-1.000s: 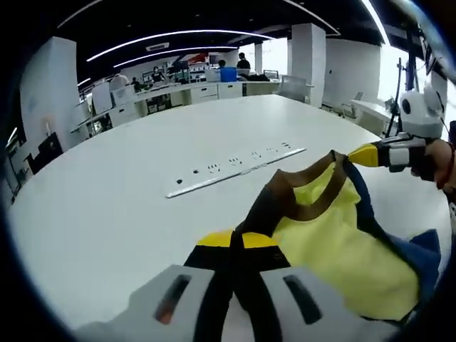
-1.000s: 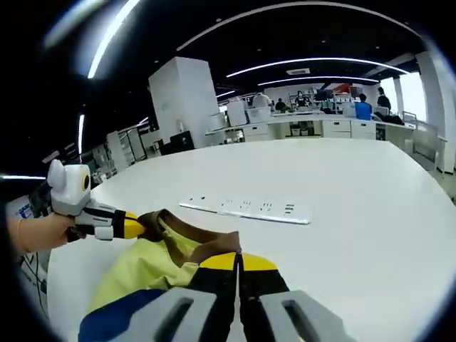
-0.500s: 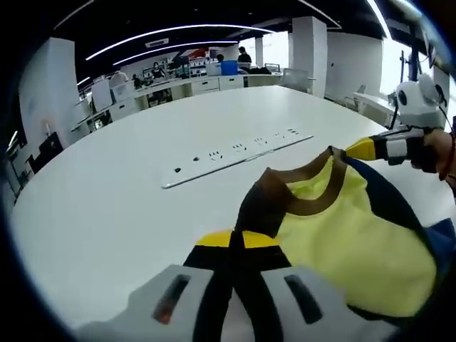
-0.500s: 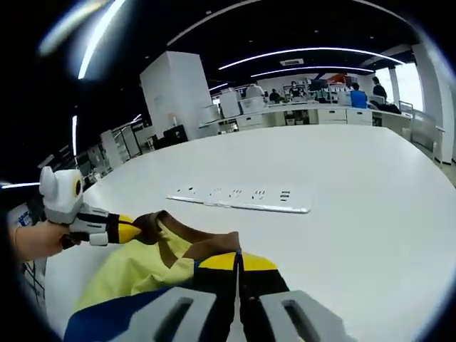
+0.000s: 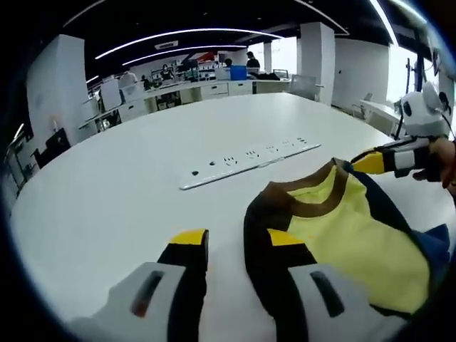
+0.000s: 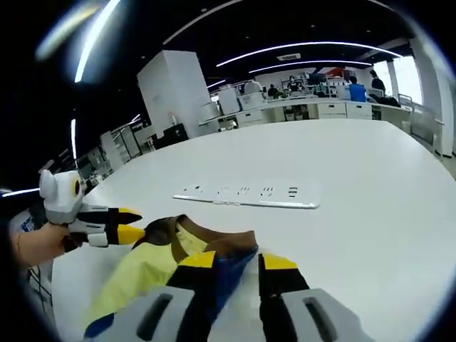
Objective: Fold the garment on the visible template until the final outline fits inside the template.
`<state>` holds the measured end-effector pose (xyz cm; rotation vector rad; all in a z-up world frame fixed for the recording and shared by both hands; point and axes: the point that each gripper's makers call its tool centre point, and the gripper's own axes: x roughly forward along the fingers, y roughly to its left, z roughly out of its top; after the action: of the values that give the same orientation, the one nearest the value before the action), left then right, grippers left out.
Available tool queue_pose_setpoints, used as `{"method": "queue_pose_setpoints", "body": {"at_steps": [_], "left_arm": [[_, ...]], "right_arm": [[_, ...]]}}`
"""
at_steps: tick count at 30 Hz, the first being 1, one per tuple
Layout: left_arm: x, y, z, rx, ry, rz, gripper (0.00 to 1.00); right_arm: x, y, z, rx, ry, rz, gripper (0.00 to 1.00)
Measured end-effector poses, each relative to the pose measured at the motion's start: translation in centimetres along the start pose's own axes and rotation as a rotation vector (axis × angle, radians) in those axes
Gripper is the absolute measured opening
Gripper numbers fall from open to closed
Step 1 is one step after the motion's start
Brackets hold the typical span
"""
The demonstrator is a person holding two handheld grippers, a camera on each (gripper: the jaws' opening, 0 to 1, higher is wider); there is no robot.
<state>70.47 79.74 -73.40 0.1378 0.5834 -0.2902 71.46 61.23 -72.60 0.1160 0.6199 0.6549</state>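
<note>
Left hand-held gripper (image 5: 226, 246): 2 jaws spread apart, holding nothing. The yellow fabric garment with brown collar and navy trim (image 5: 342, 235) lies on the white tabletop (image 5: 121, 214) just right of its right jaw. Right hand-held gripper (image 6: 235, 262) also parted, garment (image 6: 153, 267) under its left jaw (collar toward the long white power strip (image 6: 246, 194) ahead).

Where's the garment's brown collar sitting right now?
In the left gripper view the brown collar lies on the white table, just ahead of the open left gripper and nearer than the power strip.
</note>
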Motion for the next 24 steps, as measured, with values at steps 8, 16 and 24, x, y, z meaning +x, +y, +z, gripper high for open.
{"method": "queue_pose_setpoints", "body": {"at_steps": [8, 16, 24], "left_arm": [[-2.1, -1.4, 0.6, 0.021, -0.056, -0.049, 0.58], [-4.1, -2.3, 0.1, 0.025, -0.064, -0.099, 0.73], [-6.6, -3.5, 0.0, 0.041, -0.066, -0.134, 0.78]], "right_arm": [[-2.0, 3.2, -0.8, -0.021, 0.052, 0.113, 0.58], [-5.0, 7.3, -1.7, -0.058, 0.091, 0.204, 0.73], [-7.1, 10.7, -3.4, -0.124, 0.145, 0.277, 0.76]]}}
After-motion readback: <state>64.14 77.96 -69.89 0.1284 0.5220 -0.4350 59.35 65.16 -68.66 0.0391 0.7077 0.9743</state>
